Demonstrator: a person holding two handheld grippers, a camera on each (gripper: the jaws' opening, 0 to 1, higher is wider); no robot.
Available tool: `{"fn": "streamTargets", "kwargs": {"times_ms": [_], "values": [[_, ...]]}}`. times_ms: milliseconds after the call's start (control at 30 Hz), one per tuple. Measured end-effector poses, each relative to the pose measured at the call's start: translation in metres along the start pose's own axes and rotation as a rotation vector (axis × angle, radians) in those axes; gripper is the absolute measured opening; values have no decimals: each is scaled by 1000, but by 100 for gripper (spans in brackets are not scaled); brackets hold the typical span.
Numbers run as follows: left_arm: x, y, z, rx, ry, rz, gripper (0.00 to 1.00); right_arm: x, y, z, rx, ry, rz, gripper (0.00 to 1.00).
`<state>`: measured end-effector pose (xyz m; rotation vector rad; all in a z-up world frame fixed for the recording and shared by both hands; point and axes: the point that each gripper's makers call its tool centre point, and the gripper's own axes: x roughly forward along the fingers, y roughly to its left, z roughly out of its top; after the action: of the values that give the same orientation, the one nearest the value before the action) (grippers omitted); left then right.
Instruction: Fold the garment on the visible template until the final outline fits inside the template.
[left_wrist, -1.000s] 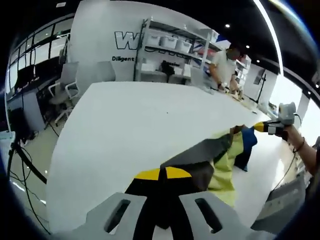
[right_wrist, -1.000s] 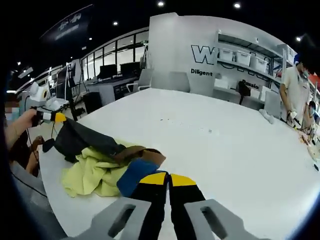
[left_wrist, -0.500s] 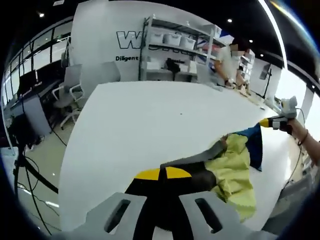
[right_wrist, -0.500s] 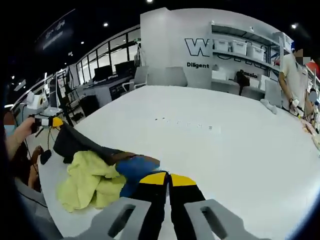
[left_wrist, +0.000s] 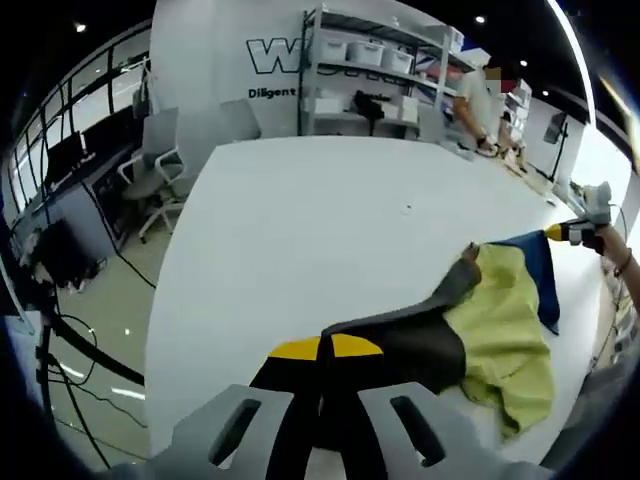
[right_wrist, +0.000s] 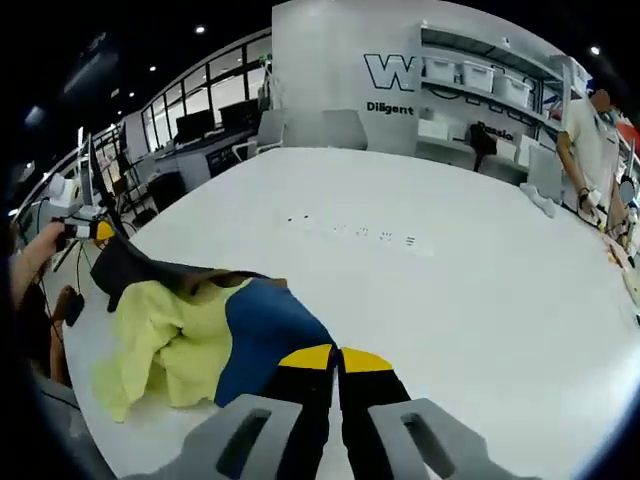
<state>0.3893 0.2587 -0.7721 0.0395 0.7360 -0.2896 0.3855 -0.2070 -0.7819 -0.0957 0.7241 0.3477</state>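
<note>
Fingers (left_wrist: 322, 352) of our left gripper (left_wrist: 322, 345), black with yellow tips, sit pressed together on the dark grey edge of the garment (left_wrist: 490, 325), pinching the cloth right at their tips. Ahead and to the right of those fingers the garment spreads across the white surface (left_wrist: 300, 230), a yellow-green panel in the middle and a blue panel at the far side. At that far side we see our right gripper (left_wrist: 560, 232) gripped in a hand (left_wrist: 610, 240), its yellow tip meeting the blue corner. From the right gripper view, the fingers (right_wrist: 340, 358) of our right gripper (right_wrist: 338, 352) are likewise drawn together on the blue panel of the garment (right_wrist: 200, 330), which lies just ahead and to the left of them, blue nearest, yellow-green beyond, dark grey at the far edge. Out there our left gripper (right_wrist: 92, 230), held in a hand (right_wrist: 40, 250), meets the dark grey corner. Faint small marks (right_wrist: 350, 232) run in a line on the surface (right_wrist: 480, 290) well beyond the fingers. Farther off stand shelving (left_wrist: 380, 70) with bins, office chairs (left_wrist: 160, 175) and a person (right_wrist: 590, 150) at another bench.
</note>
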Motion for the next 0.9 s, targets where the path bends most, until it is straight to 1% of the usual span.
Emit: {"fn": "streamTargets", "kwargs": {"times_ms": [100,167,200,333,433,500,600,633,900], "values": [[11,7,-2,-8,18,4,0,8,-5,-7,12,29,1,0],[17,12,-4,-10,35,14,0,14,-9,-11,7,48,-3,0],[21,16,-4,4,40,25,0,16,-10,-12,6,54,-3,0],[33,28,-6,4,63,39,0,31,-16,-21,-9,98,-6,0],[45,35,-12,4,91,51,0,39,-19,-26,-14,123,-9,0],[52,38,-19,18,119,54,0,47,-23,-30,-18,139,-16,0],[58,44,-24,10,138,69,0,52,-25,-32,-20,150,-20,0],[62,49,-25,9,145,69,0,54,-26,-33,-22,152,-24,0],[67,50,-32,10,163,78,0,60,-32,-38,-36,169,-40,0]]}}
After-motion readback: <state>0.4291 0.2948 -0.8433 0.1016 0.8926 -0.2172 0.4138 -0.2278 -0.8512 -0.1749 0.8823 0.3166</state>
